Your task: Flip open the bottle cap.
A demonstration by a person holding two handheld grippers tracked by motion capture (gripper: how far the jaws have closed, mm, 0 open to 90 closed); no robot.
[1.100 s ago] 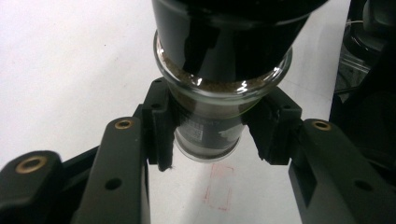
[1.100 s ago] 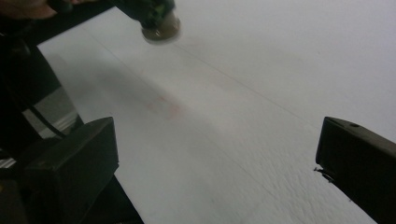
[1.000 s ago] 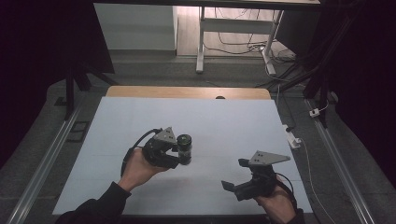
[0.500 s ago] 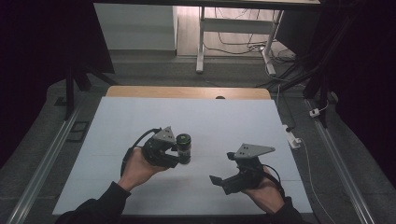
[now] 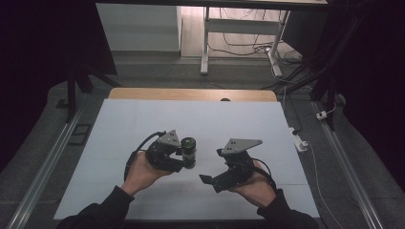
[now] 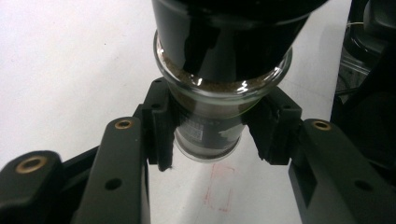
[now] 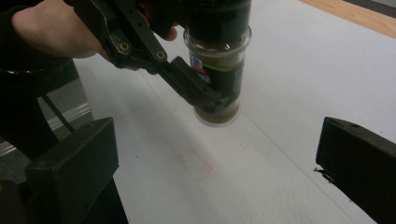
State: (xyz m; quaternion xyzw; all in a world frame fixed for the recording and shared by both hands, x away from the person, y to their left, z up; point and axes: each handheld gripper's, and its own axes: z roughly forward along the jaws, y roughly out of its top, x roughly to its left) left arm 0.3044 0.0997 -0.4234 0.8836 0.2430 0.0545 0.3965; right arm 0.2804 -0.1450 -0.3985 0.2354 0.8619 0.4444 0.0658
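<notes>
- The right gripper (image 5: pixel 208 180) has slid in from the table's right side over the last second — it now sits near the spice jar (image 5: pixel 189 152), where a moment ago it hung well apart from it.
- The left gripper (image 5: pixel 184 157) hasn't budged in that time; same spot, same grip, jar upright between its jaws.
- What that suggests — a two-handed job is coming, most likely the right gripper going for the black cap (image 5: pixel 189 142) while the left steadies the glass body. That's a judgement; nothing has touched the cap yet.
- Left fingers now: closed to a narrow gap on the jar's lower glass body, one pad (image 6: pixel 159 130) pressing each side, clear in the left gripper view. The labelled part sits right between the pads, with the brown contents and the dark cap above them.
- From the right gripper view, the jar (image 7: pixel 217 70) stands on the white table (image 7: pixel 280 154), or just off it — I can't tell whether its base touches.
- Right fingers: spread wide, holding nothing, touching nothing. The jar lies ahead of them, beyond the fingertips and roughly centred in the gap between the two jaws.
- Faint red marks on the white surface lie between the right jaws and the jar's base.
</notes>
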